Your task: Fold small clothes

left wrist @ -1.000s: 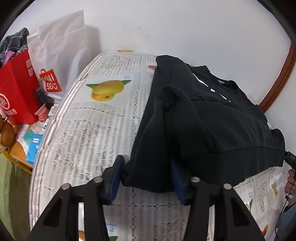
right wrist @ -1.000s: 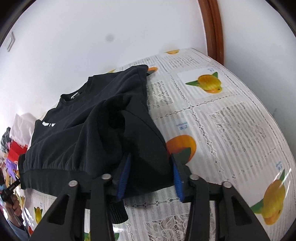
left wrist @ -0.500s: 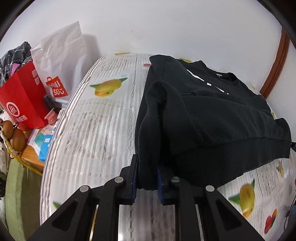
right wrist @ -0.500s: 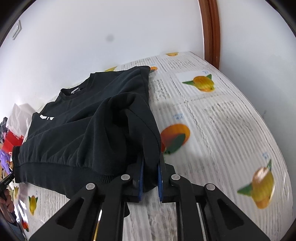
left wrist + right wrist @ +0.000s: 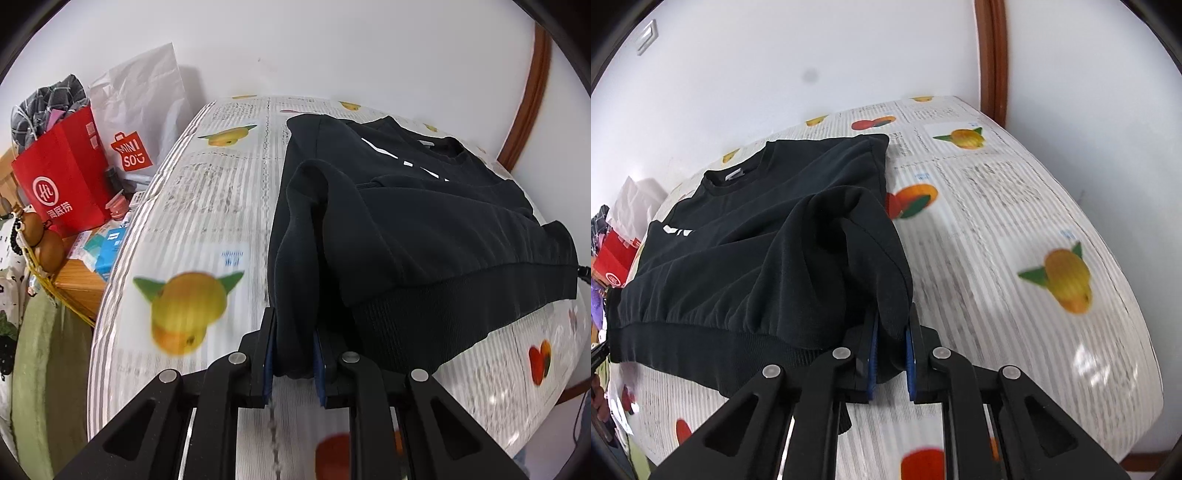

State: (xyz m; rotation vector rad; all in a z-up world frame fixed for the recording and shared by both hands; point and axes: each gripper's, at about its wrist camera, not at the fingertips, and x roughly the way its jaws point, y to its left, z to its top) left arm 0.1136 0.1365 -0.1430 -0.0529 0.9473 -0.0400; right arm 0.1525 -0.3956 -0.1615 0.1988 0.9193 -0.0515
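Left wrist view: the left claw (image 5: 293, 354) is pinching a bunched fold of the black long-sleeved sweatshirt (image 5: 424, 229) at the garment's near left corner, its blue pads (image 5: 268, 360) pressing the cloth from both sides after the jaws have just been closing. The ribbed hem is hanging slightly above the table (image 5: 207, 221), which is covered with a white lace-patterned cloth printed with fruit pictures. Beyond the grip, the sweatshirt is lying across the middle and right part of the table, its neckline pointing toward the far edge by the white wall (image 5: 332, 48). Past the left edge, a red paper bag (image 5: 62, 184) and a white shopping bag (image 5: 144, 110) are standing side by side.

Right wrist view: the right claw (image 5: 890, 356) is likewise gripping a gathered fold of the same sweatshirt (image 5: 746, 258) at its near right corner. The garment is stretching away toward the far left, with white lettering (image 5: 677, 230) showing on its chest. A brown wooden frame (image 5: 993, 55) is rising behind the far right corner.
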